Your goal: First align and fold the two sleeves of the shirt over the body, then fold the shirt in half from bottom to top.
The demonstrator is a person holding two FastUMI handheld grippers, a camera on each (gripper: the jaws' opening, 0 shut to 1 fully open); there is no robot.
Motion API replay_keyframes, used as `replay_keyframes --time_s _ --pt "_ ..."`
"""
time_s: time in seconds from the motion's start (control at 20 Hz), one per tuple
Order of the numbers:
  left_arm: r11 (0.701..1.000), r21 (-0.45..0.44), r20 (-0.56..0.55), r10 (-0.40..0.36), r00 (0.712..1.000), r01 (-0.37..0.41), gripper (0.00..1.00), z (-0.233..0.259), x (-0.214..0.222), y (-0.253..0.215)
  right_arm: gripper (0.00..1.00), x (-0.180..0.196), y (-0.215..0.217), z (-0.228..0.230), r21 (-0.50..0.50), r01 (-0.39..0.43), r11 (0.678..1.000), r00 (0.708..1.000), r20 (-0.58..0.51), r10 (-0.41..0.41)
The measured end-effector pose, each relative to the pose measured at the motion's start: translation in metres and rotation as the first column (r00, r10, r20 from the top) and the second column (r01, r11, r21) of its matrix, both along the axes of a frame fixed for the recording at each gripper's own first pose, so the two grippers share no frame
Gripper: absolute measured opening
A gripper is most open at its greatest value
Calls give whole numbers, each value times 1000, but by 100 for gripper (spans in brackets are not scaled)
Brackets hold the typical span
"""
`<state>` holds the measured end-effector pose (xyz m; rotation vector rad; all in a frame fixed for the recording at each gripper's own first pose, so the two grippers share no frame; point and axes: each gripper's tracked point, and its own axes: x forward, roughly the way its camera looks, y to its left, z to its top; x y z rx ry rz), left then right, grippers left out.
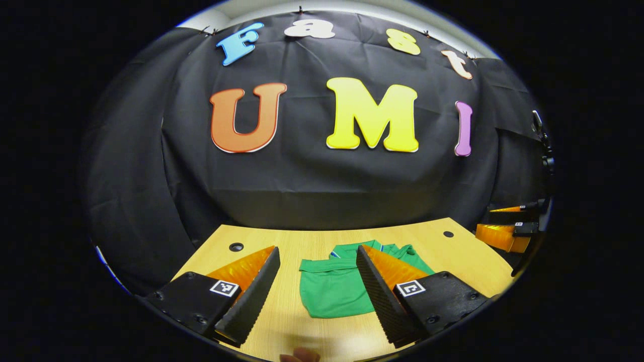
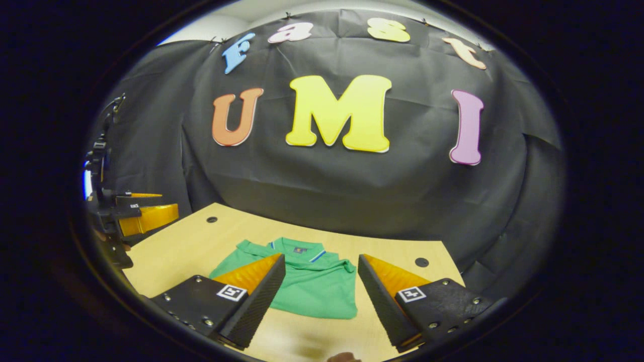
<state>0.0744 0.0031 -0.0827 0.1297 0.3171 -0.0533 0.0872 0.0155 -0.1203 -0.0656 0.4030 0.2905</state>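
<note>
A green polo shirt point(image 1: 334, 286) lies folded into a compact rectangle on the wooden table point(image 1: 312, 241), collar toward the wall. In the right gripper view the same shirt point(image 2: 312, 289) shows its collar on top and its sleeves tucked in. My left gripper point(image 1: 318, 291) hangs open above the table's near edge, its right finger covering part of the shirt. My right gripper point(image 2: 322, 296) is open too, raised above the shirt's near edge. Neither holds anything. Far off, the right gripper point(image 1: 508, 229) shows at the right edge and the left gripper point(image 2: 136, 213) at the left edge.
The table has round cable holes point(image 1: 236, 247) point(image 1: 448, 234) point(image 2: 421, 262) near its far corners. The black cloth wall point(image 1: 322, 171) rises just behind the table's far edge. A fingertip point(image 1: 302, 355) shows at the bottom of the left gripper view.
</note>
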Motion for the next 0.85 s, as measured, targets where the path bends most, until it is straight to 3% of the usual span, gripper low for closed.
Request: replay_keyframes --time_s 0.55,0.75,0.85 --pt "999 -48 85 30 996 -26 98 13 -129 -4 94 -124 -10 27 92 79 993 992 91 -87" --pt "996 -81 132 34 991 -23 97 16 -157 -16 93 -154 -12 36 142 91 986 979 168 -115" --pt "998 -68 120 27 992 -19 97 9 -162 -19 93 -164 -17 33 122 97 988 979 169 -117"
